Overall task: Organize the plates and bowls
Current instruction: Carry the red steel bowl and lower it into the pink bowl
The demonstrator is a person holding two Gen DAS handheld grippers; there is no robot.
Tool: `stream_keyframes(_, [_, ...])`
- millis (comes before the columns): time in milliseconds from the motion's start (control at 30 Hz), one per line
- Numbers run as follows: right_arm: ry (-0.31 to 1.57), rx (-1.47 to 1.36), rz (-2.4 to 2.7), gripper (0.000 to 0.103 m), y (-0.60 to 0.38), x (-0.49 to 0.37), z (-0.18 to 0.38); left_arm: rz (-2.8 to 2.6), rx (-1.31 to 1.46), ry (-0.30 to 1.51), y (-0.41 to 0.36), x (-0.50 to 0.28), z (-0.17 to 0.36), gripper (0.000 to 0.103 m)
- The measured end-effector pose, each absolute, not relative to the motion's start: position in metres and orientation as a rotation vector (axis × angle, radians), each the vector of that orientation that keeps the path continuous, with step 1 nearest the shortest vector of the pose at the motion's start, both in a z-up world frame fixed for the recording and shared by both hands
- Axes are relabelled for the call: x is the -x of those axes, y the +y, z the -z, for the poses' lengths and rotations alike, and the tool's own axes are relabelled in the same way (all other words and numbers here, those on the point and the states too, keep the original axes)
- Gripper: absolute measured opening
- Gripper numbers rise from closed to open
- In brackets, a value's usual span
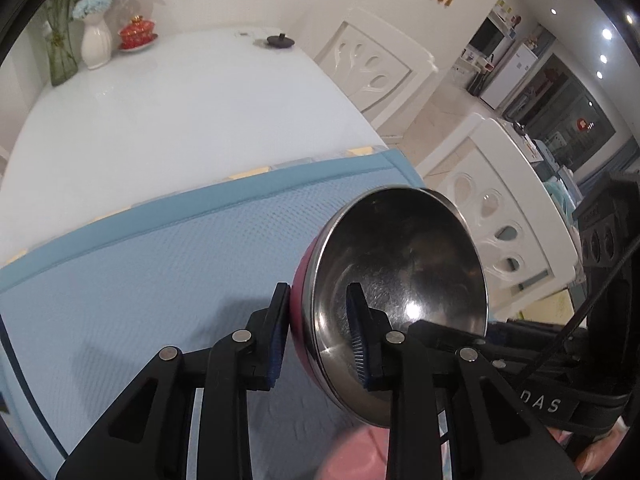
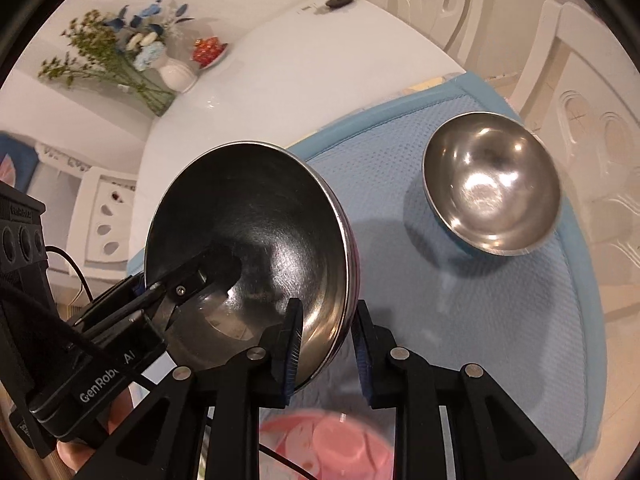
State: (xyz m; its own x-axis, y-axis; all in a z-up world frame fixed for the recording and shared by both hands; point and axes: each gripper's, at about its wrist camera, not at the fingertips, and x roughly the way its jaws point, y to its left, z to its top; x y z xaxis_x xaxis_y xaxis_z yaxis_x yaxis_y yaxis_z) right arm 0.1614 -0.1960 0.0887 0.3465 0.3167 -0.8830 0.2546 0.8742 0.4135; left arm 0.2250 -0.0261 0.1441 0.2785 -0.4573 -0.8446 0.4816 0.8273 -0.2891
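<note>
I have both claws clamped on one steel bowl (image 1: 400, 280) with a pink outer wall: the left claw (image 1: 320, 332) pinches one side of its rim, the right claw (image 2: 326, 344) the opposite side. It hangs tilted above the blue mat (image 2: 500, 320) (on the white worktop (image 1: 180, 100)). A second steel bowl (image 2: 492, 184) sits on the mat, well apart.

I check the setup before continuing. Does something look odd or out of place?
Yes. The pink-sided steel bowl is tilted steeply on edge above the blue mat, gripped at its rim by both tongs, left and right. Nothing spilled.
</note>
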Motion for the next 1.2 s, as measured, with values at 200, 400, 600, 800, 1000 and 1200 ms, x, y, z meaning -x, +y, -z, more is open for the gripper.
stream_keyframes(200, [1.253, -0.53, -0.066, 0.024, -0.18, -0.126, -0.109, 0.601, -0.042, 1.099, -0.019, -0.184, -0.162, 0.025])
stream_keyframes(400, [1.288, -0.538, -0.088, 0.024, -0.167, -0.09, -0.112, 0.608, -0.063, 1.095, -0.011, -0.145, -0.17, 0.025])
stream_keyframes(600, [1.336, -0.505, -0.085, 0.024, -0.159, -0.055, -0.105, 0.623, -0.052, 1.129, -0.006, -0.108, -0.158, 0.025])
stream_keyframes(800, [1.399, -0.501, -0.074, 0.024, -0.16, -0.029, -0.083, 0.62, -0.009, 1.217, -0.002, -0.08, -0.129, 0.025])
stream_keyframes(1000, [1.445, -0.488, -0.06, 0.024, -0.16, -0.02, -0.065, 0.61, 0.041, 1.295, -0.003, -0.067, -0.104, 0.025])
stream_keyframes(1200, [1.469, -0.501, -0.063, 0.024, -0.156, -0.02, -0.053, 0.593, -0.003, 1.289, -0.01, -0.059, -0.099, 0.025])
